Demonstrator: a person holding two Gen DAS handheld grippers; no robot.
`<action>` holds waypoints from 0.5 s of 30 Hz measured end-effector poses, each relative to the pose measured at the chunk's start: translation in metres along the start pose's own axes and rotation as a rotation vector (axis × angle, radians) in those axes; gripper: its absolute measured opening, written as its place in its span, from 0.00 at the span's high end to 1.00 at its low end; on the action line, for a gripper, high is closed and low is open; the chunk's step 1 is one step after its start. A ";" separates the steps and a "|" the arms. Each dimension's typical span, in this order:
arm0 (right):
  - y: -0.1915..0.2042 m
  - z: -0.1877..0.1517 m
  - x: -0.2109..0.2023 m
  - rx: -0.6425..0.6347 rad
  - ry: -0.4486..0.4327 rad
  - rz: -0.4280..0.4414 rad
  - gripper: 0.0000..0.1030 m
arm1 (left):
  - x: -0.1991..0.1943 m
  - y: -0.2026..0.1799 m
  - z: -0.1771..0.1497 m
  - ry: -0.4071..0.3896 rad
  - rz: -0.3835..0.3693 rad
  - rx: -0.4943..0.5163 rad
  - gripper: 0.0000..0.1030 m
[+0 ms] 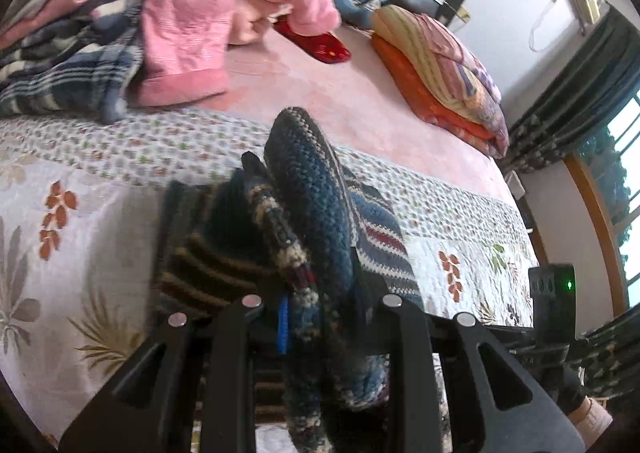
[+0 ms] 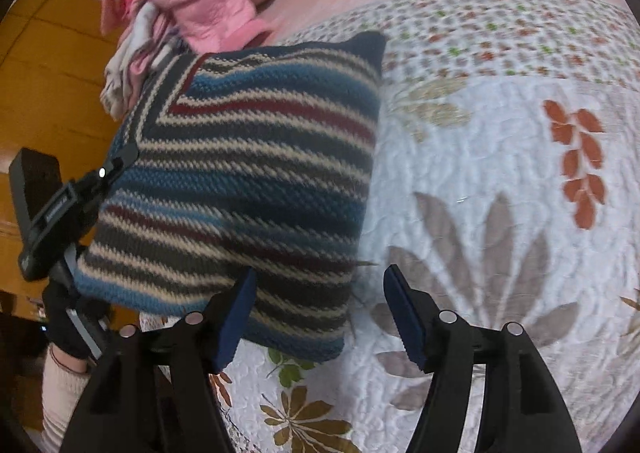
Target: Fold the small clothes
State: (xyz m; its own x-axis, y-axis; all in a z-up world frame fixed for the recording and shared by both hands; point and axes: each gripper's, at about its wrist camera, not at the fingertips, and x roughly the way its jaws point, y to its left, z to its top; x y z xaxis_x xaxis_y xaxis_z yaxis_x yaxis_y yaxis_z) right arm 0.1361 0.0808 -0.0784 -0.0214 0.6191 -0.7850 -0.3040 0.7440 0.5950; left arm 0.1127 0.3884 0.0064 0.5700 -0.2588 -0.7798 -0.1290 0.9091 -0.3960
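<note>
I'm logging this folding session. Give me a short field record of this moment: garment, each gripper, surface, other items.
garment: striped knit sweater, folded, on the quilt
left gripper: shut on the sweater's edge
right gripper: open, holding nothing, just past the sweater's near edge
surface: floral quilt over a pink bedsheet
other items: pink garment, plaid cloth, folded blankets

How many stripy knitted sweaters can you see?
1. The striped sweater lies folded on the flowered bedspread. The left gripper pinches its edge; the right gripper is open beside it. More may hide in the clothes pile.
</note>
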 end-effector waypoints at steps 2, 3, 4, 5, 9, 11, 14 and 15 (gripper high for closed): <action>0.006 -0.002 0.007 -0.013 0.014 -0.005 0.35 | -0.003 0.015 0.000 -0.001 0.003 -0.012 0.79; 0.009 -0.002 0.012 -0.017 0.026 -0.001 0.35 | -0.003 0.021 0.000 0.001 0.003 -0.017 0.79; 0.012 -0.003 0.017 -0.018 0.036 0.000 0.35 | -0.003 0.030 -0.001 0.003 0.001 -0.023 0.79; 0.015 -0.004 0.022 -0.021 0.046 0.000 0.35 | -0.004 0.036 -0.002 0.004 -0.003 -0.030 0.79; 0.028 -0.008 0.039 -0.048 0.080 -0.006 0.35 | 0.003 0.062 -0.006 0.012 -0.025 -0.066 0.79; 0.032 -0.009 0.046 -0.049 0.088 -0.012 0.35 | 0.011 0.072 -0.009 0.030 -0.018 -0.062 0.79; 0.035 -0.010 0.057 -0.042 0.100 -0.011 0.35 | 0.021 0.083 -0.011 0.055 -0.001 -0.044 0.79; 0.035 -0.010 0.061 -0.035 0.103 -0.010 0.35 | 0.024 0.087 -0.012 0.063 0.003 -0.045 0.79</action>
State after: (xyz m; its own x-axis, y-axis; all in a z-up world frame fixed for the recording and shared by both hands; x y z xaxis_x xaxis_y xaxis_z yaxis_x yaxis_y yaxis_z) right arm 0.1141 0.1424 -0.1071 -0.1156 0.5813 -0.8055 -0.3381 0.7394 0.5821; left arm 0.1056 0.4576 -0.0529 0.5179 -0.2775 -0.8092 -0.1680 0.8945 -0.4143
